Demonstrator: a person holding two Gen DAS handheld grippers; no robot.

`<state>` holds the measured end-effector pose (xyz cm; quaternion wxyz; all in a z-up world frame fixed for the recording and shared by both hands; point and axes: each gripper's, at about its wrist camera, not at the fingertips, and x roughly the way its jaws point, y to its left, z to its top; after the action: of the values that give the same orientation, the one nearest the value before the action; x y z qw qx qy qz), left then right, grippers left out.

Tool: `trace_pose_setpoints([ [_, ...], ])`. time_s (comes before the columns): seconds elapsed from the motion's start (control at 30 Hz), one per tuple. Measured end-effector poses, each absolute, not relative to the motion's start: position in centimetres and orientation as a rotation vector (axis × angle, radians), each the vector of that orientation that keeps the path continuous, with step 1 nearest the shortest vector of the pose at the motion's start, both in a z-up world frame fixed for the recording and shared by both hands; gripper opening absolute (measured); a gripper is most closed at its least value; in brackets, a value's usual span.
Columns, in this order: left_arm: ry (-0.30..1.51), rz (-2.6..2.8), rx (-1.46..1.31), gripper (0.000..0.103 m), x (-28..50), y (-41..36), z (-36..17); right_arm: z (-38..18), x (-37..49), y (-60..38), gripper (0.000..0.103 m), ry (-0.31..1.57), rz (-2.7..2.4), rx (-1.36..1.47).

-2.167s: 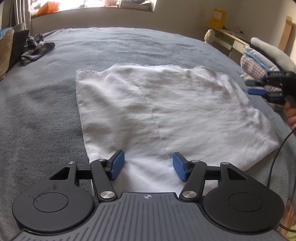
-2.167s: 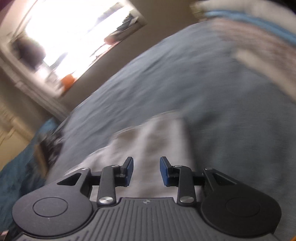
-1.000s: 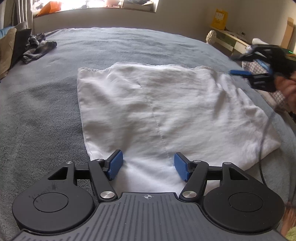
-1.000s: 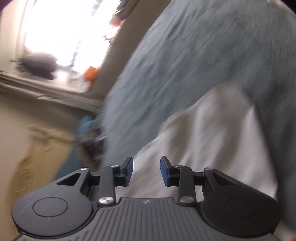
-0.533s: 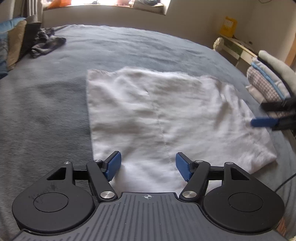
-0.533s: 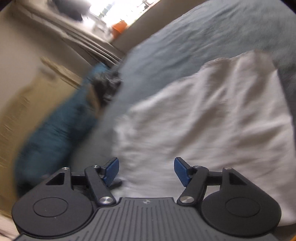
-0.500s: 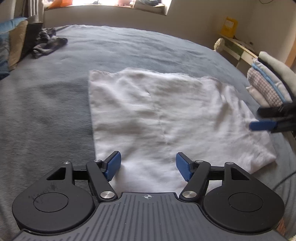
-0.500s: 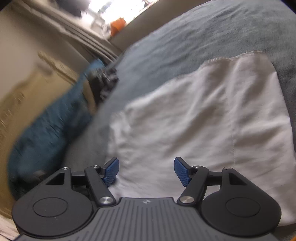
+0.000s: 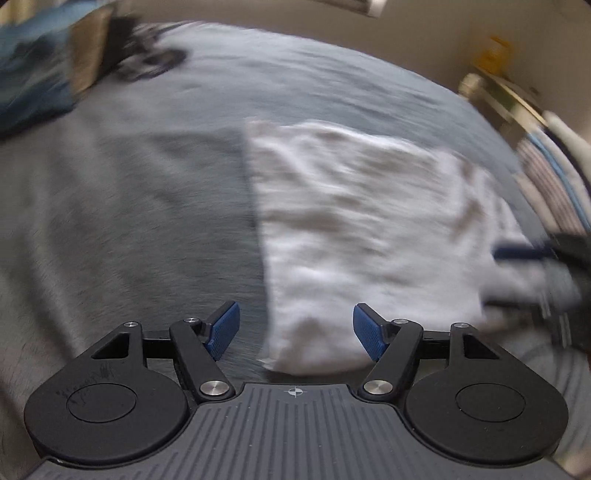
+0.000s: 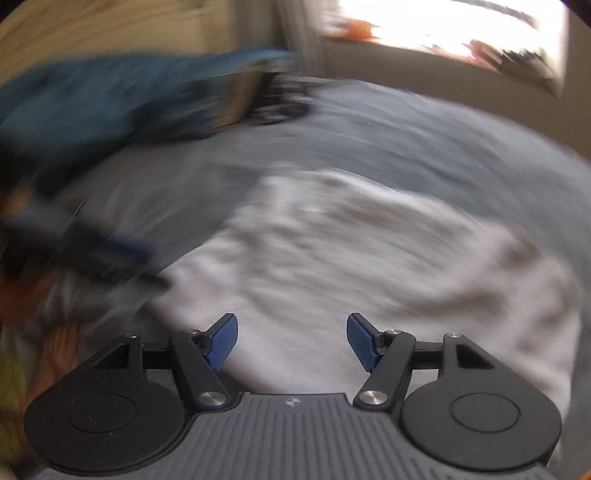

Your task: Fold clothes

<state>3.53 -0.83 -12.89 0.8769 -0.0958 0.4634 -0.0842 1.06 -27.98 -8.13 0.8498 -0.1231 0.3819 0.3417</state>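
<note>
There is one white garment point(image 9: 351, 221) on the bed point(image 9: 147, 206), and two grippers over it, one in each of the person's hands. The garment lies spread flat on the grey bedcover, roughly in the middle of the bed and reaching toward its near edge. It looks already doubled into a broad, roughly rectangular shape, with soft wrinkles across the top and a straight edge down its left side. Both pictures are smeared, so seams and finer detail cannot be made out.

The left gripper point(image 9: 293, 330) hangs above the garment's near left corner, its two blue pads standing wide apart with nothing pinched between them; the left pad is over bare bedcover, the right pad over white cloth. The right gripper point(image 10: 291, 338) hangs over the garment's near edge further along, its pads equally wide apart and empty, white cloth showing under both. Each gripper shows as a dark blur at the side of the other's view.

At the far left corner of the bed sits one dark crumpled heap of clothing point(image 9: 147, 59), just beside some blue and tan cushions or bedding point(image 9: 33, 81). At the right edge stands one stack of folded clothes point(image 9: 554, 177), striped and pale pieces layered together. A bright window point(image 10: 443, 26) lies beyond the far side.
</note>
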Motion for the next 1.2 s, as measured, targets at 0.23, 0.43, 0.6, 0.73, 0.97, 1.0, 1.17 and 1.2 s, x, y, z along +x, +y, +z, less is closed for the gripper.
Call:
trace_pose_setpoints([
  [0.23, 0.992, -0.047, -0.290, 0.068, 5.0, 1.7, -13.5, -9.7, -2.9, -19.6, 0.068, 0.643, 0.981, -0.657],
  [0.43, 0.989, -0.045, -0.340, 0.068, 5.1, 2.7, -13.8, -13.0, -3.9, -15.4, 0.063, 0.582, 1.031, -0.838],
  [0.6, 0.984, -0.078, -0.375, 0.068, 5.2, 3.2, -14.1, -14.8, -3.8, -14.3, 0.055, 0.581, 0.998, -0.874],
  [0.73, 0.970, -0.115, -0.421, 0.068, 5.3, 3.5, -14.1, -15.0, -3.3, -14.2, 0.046, 0.603, 0.972, -0.834],
  [0.97, 0.938, -0.201, -0.480, 0.068, 5.5, 3.7, -13.2, -13.3, 0.7, -16.5, 0.003, 0.752, 0.857, -0.531],
  [1.0, 0.938, -0.207, -0.493, 0.068, 5.5, 3.8, -13.1, -13.0, 1.4, -17.0, 0.002, 0.776, 0.837, -0.477],
  [1.17, 0.978, -0.222, -0.694, 0.069, 6.3, 5.2, -13.7, -11.7, 5.4, -22.5, 0.001, 0.900, 0.719, 0.001],
  [1.2, 0.993, -0.223, -0.755, 0.069, 6.6, 5.5, -14.1, -11.7, 6.0, -23.7, 0.001, 0.918, 0.697, 0.083],
])
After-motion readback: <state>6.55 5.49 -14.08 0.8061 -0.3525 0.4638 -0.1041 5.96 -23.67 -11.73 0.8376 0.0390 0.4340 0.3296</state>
